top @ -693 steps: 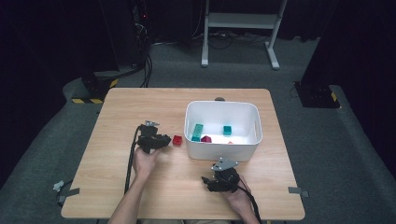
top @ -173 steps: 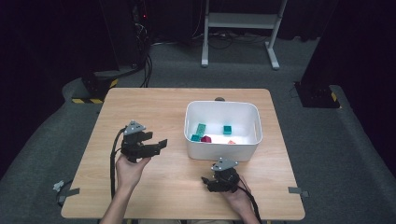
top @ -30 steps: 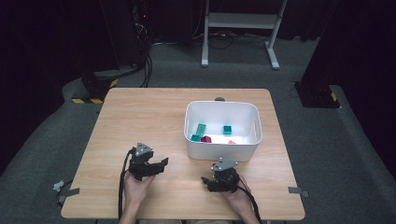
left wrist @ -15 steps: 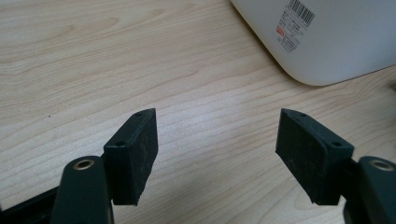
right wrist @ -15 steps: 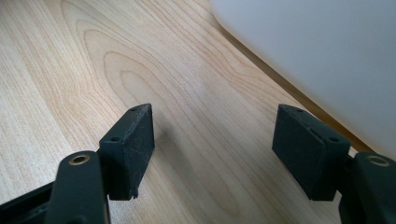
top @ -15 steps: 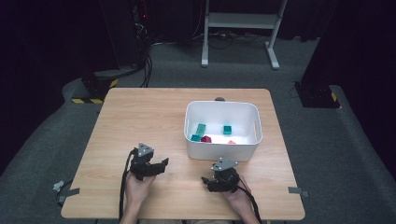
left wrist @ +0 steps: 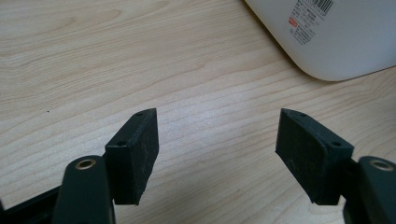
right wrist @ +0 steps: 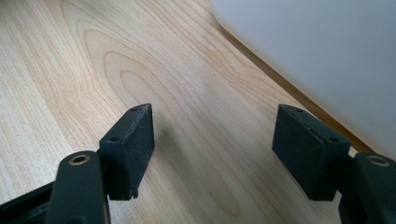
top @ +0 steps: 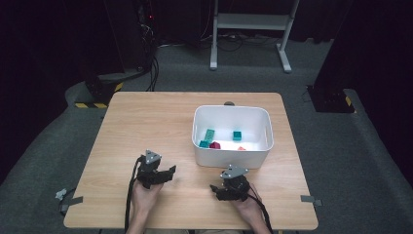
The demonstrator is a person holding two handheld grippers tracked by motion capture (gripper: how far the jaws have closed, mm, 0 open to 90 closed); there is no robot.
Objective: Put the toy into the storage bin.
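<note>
Both grippers rested low on the near half of the desk (top: 146,122), each in a hand. Left gripper (top: 168,171): fingers (left wrist: 135,149) apart, nothing but bare wood between them. Right gripper (top: 214,187): fingers (right wrist: 128,149) likewise apart and empty.

Thing in hand: the white bin (top: 231,161), standing right of centre on the desk, long axis running left-right across it. From the left gripper it lay ahead and to the right, a gap of bare desk between. From the right gripper it lay just ahead, its near wall close by. Judged: right gripper the nearer of the two; any coming reach for the bin or its contents turns on that short forward gap.

Contents, from the high view: small blocks on the bin floor — teal blocks (top: 209,134), a dark red block (top: 215,145), an orange piece (top: 241,148). No loose block seen on the desk.

Left gripper view gave the bin's rounded lower corner and a barcode label (left wrist: 310,18) on the wall; the high view did not resolve the label. Right gripper view gave plain white wall (right wrist: 317,51), interior hidden.
</note>
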